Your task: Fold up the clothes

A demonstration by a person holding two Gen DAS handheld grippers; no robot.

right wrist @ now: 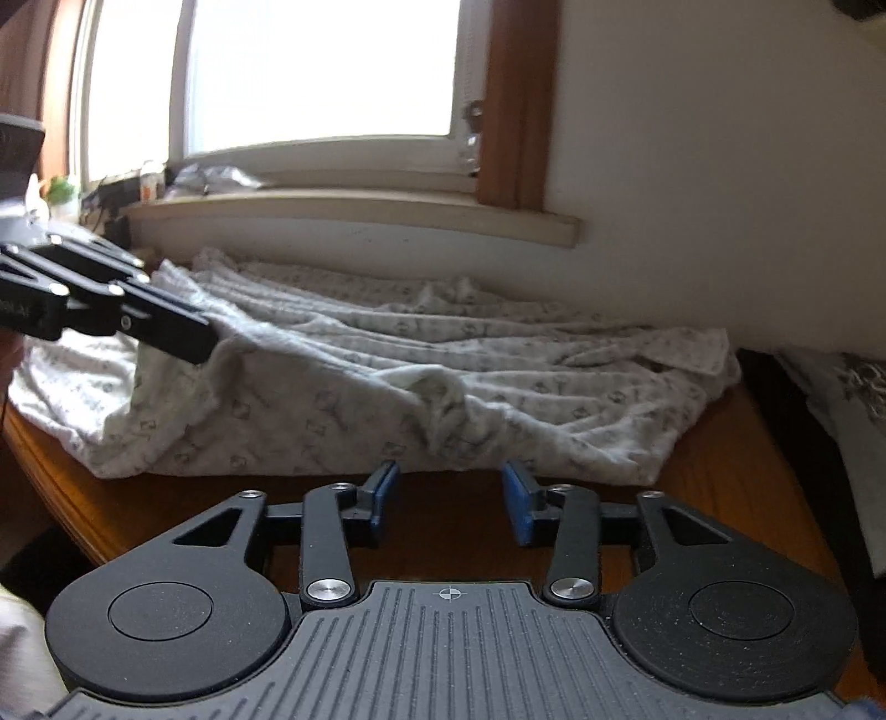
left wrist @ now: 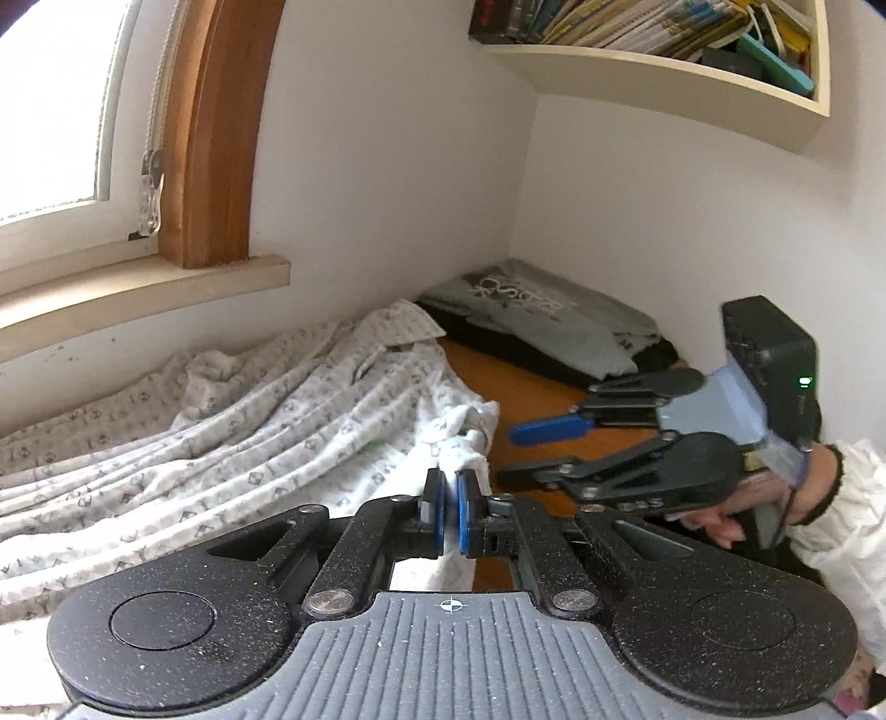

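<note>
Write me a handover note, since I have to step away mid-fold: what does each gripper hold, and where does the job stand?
Left gripper: jaws shut on a fold of the patterned white garment.
Right gripper: jaws open, nothing between them, just short of the garment's near edge.
The garment lies rumpled on the wooden table under the window.
Folded clothes sit stacked in the corner.
Left: fold this garment; no tidy fold shows yet.

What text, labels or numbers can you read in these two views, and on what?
Nothing reads cleanly.
Grey T-shirt: white print, upside down and distorted, not legible.
Books on the wall shelf: spine lettering too small.
Left gripper arm, in the right wrist view: pale letters at the frame edge, cut off and blurred.
Patterned shirt: repeating motifs only, no words.
</note>
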